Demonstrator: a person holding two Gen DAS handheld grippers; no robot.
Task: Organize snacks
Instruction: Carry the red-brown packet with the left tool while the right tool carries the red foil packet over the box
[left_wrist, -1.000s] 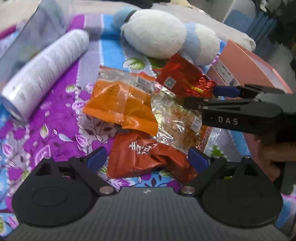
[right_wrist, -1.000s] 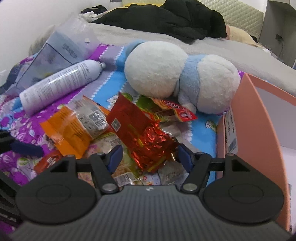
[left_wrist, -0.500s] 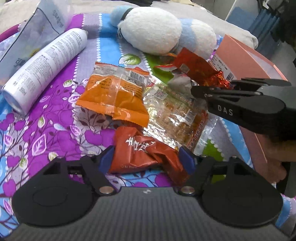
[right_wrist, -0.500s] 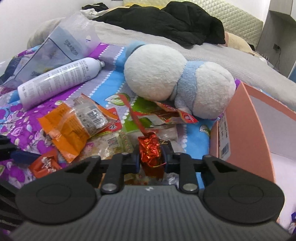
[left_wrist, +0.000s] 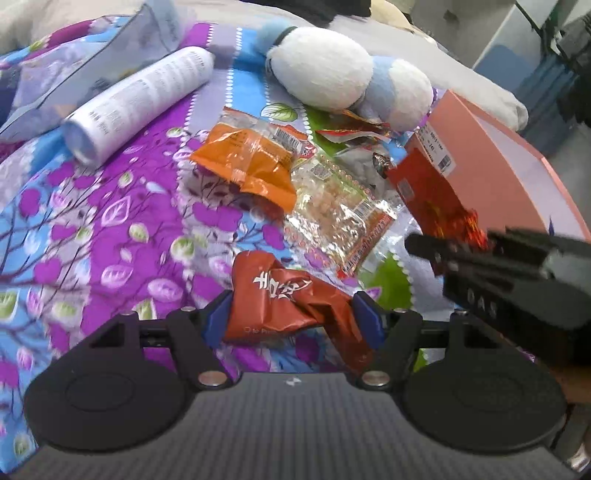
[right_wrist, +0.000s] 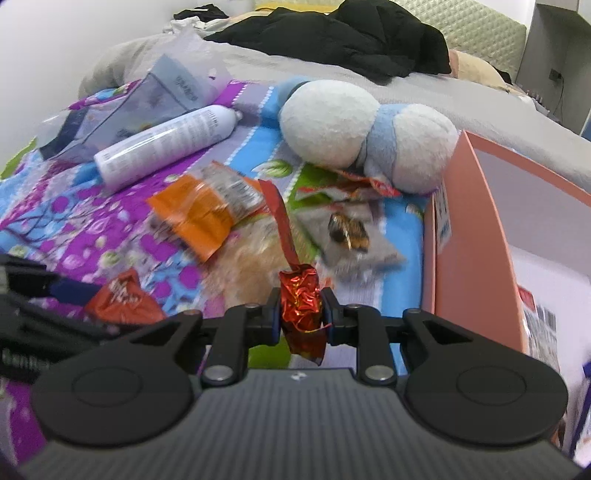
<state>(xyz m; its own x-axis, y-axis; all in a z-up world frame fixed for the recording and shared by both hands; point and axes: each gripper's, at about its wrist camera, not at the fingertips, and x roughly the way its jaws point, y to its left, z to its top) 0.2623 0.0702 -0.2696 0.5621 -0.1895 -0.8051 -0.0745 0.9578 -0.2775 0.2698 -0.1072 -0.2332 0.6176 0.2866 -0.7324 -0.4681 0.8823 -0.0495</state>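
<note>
Since 1 s ago | both tongs (wide then) now clamp packets

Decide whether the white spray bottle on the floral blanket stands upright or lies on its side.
On its side. The white spray bottle lies lengthwise on the floral blanket, flat base toward the camera, cap end pointing away.

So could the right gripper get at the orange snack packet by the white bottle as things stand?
Probably not yet: the right gripper is shut on the red foil packet, so its jaws are taken. The orange packet itself lies uncovered on the blanket.
</note>
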